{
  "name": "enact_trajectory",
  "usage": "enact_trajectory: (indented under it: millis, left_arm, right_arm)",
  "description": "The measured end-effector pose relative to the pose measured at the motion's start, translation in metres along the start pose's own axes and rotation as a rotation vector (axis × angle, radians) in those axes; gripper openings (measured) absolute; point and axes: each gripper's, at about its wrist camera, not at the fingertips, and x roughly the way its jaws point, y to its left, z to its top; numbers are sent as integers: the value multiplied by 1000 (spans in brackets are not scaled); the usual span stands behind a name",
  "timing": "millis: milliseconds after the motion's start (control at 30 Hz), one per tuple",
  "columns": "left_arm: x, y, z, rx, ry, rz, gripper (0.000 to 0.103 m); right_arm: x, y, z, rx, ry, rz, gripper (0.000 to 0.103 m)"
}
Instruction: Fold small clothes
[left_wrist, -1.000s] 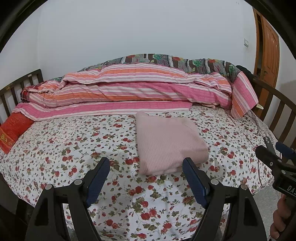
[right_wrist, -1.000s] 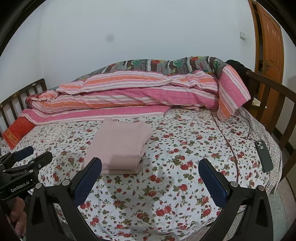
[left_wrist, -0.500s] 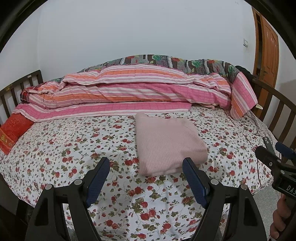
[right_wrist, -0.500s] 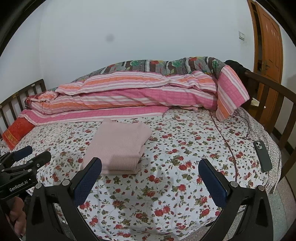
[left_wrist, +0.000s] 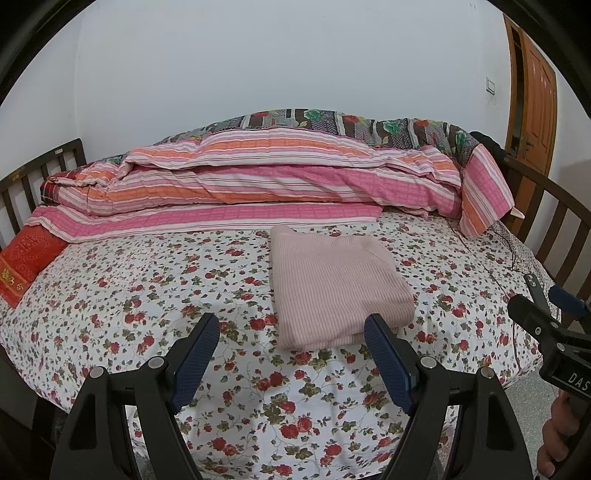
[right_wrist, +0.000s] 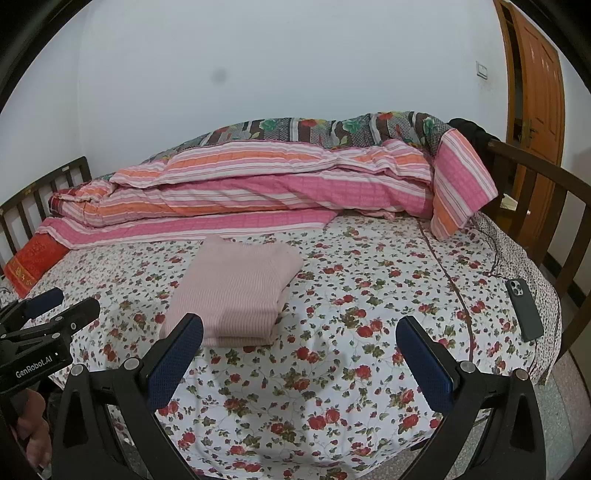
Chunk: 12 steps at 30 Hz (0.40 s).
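Note:
A pale pink ribbed garment (left_wrist: 334, 284) (right_wrist: 232, 291) lies folded into a neat rectangle on the floral bed sheet (left_wrist: 147, 295) (right_wrist: 369, 295). My left gripper (left_wrist: 291, 332) hovers open just in front of its near edge, with nothing between the blue pads. My right gripper (right_wrist: 299, 343) is open too, held over the sheet to the right of the garment and empty. Each gripper shows at the edge of the other's view, with a hand on its handle.
A rolled striped pink and orange quilt (left_wrist: 277, 177) (right_wrist: 258, 184) runs along the back of the bed. A red cushion (left_wrist: 26, 258) lies at the left end. A dark phone (right_wrist: 524, 308) rests near the right edge. Wooden rails (right_wrist: 535, 184) frame both ends.

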Motion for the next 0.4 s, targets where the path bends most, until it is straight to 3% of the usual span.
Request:
enact_trajectory:
  millis: [400]
  left_arm:
    - [0,1,0,2,-2,0,79]
  right_arm:
    - [0,0,0,1,0,1,102]
